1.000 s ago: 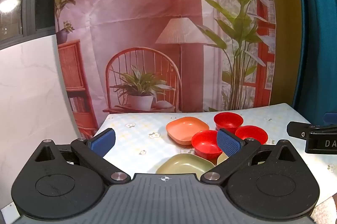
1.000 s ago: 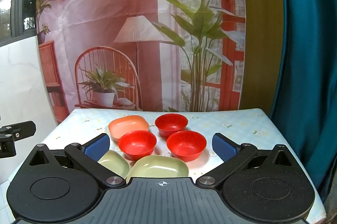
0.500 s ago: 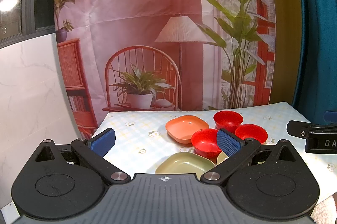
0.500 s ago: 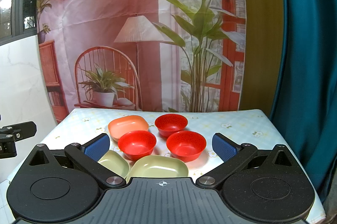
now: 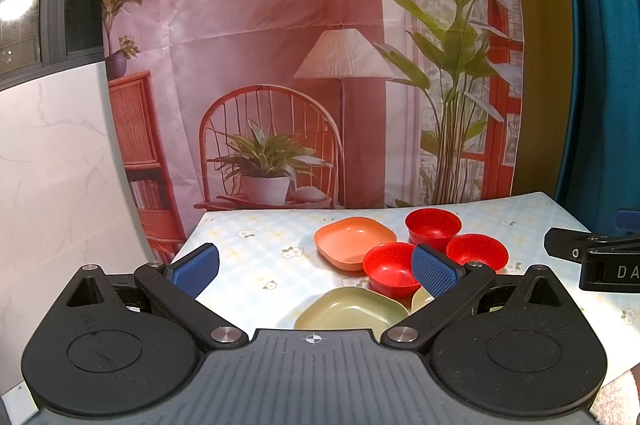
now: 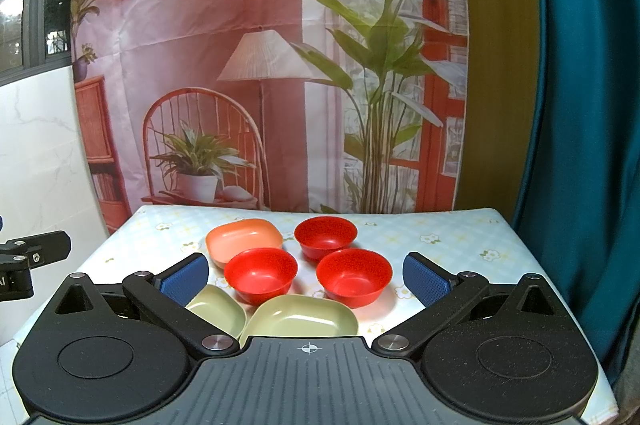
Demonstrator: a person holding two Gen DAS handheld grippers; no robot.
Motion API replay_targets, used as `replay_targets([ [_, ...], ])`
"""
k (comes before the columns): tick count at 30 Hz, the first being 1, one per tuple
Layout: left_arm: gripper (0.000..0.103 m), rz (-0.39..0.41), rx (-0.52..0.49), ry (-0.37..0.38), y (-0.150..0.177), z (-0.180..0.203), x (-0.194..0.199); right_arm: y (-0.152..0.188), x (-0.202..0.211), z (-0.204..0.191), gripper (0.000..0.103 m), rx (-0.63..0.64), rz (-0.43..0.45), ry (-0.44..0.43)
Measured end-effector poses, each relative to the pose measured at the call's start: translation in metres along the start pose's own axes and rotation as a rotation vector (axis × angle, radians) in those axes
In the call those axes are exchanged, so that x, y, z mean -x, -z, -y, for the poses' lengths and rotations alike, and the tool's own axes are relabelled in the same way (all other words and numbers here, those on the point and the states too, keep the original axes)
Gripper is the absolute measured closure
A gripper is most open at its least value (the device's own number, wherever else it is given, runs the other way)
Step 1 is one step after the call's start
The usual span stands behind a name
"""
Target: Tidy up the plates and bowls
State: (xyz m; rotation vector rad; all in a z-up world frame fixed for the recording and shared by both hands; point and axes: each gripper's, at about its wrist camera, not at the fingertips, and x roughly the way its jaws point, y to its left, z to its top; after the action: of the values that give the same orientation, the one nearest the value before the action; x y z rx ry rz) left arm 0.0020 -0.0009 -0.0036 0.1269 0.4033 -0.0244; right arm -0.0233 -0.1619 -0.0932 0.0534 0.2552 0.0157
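Six dishes on the flowered worktop [image 6: 460, 237], none stacked yet. As landmark, the large green plate [image 6: 300, 317], closest to the near edge. Just left of it, rims touching or nearly so, a second green plate [image 6: 218, 313], partly hidden. Well behind it and leftward, an orange plate [image 6: 244, 241]. Right behind its far rim, a pair of red bowls: left bowl [image 6: 260, 275] and right bowl [image 6: 354, 281]. Farther behind it, a third bowl [image 6: 326, 237].

Both tools released, grasping nothing: right tool [image 6: 306, 279] hovering at the green plate's near side, jaws spread wide; left tool [image 5: 316, 269] equally wide open, off to that plate's left.

Probably the opening step, choosing a first piece. Best to go like on like: pinch one red bowl by its rim, one pad inside and one outside, lift straight up clear of its neighbours, then lower squarely into another bowl. Likely thin, slick plastic, so grip firmly and avoid dragging across the green plate.
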Motion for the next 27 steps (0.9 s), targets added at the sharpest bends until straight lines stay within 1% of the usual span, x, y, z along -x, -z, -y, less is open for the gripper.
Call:
replay_targets([
  [27, 0.0, -0.005, -0.001, 0.001, 0.0019, -0.0005, -0.0026, 0.0, 0.0006, 0.0, 0.0, 0.001, 0.002, 0.001],
])
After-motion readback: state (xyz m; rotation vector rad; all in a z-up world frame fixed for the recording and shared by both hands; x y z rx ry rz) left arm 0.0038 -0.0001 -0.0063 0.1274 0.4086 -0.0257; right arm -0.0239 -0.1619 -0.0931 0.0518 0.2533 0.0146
